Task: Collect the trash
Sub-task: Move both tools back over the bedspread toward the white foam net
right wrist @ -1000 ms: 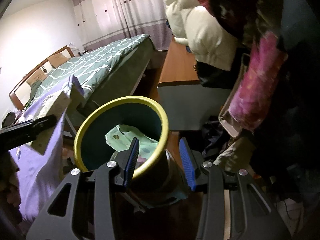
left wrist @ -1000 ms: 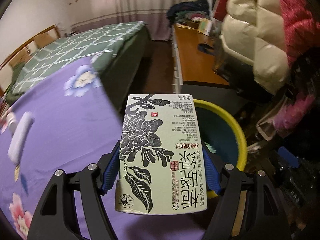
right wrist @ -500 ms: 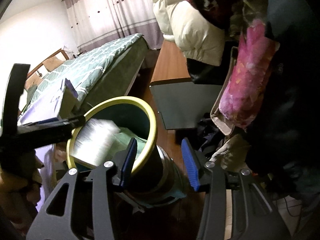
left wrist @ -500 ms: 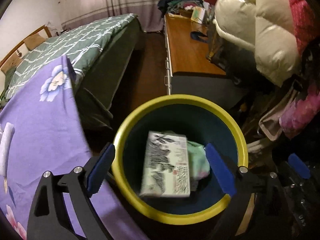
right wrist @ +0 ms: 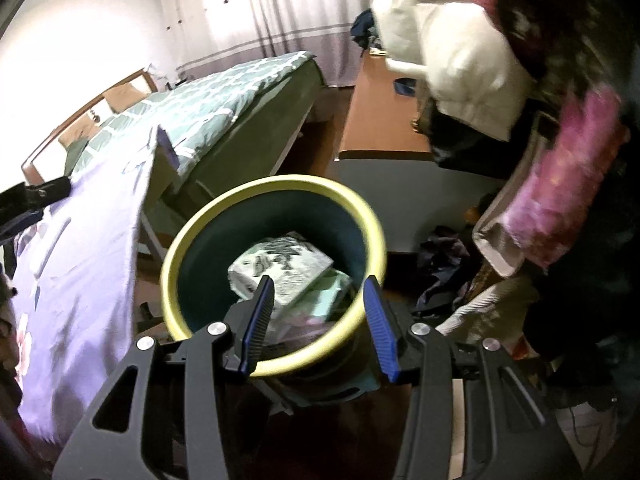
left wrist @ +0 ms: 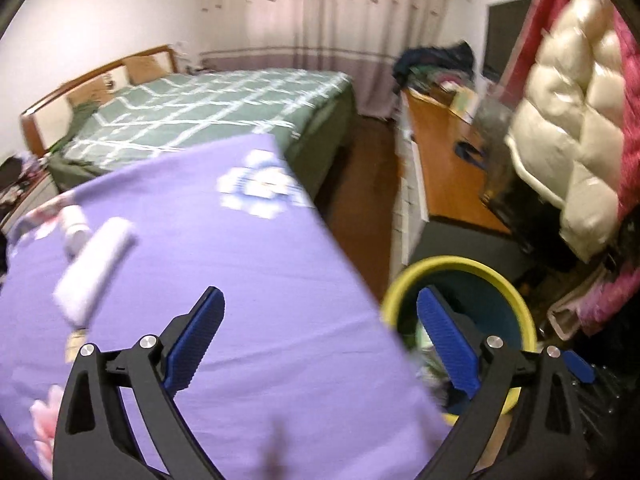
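Left gripper (left wrist: 320,312) is seen with its jaws spread wide and nothing between them; they have just been opening, and the blue pads (left wrist: 196,336) are held above the purple flowered cloth (left wrist: 224,280). Right gripper (right wrist: 318,300) is seen with its jaws partly apart, set astride the near rim of the bin (right wrist: 276,184), one finger inside the rim and one outside; whether the pads press on the rim cannot be told from the picture. The printed carton (right wrist: 284,266) is found lying flat inside the bin, on top of a pale green wrapper (right wrist: 332,296) and other blurred scraps. The bin, dark teal with a yellow rim, is placed on the floor just beside the edge of the purple cloth and in front of a grey cabinet (right wrist: 400,200). On the cloth, well apart from the bin, two white objects (left wrist: 94,264) are seen, blurred; what they are cannot be told. Beyond the cloth a bed with a green checked cover (left wrist: 208,108) is seen, with a wooden headboard (left wrist: 92,80) behind it. A wooden desk top (left wrist: 444,168) is set along the right side, and a cream padded jacket (left wrist: 568,120) is hung above it beside a pink garment (left wrist: 628,128). Curtains (left wrist: 320,12) are drawn at the far wall.
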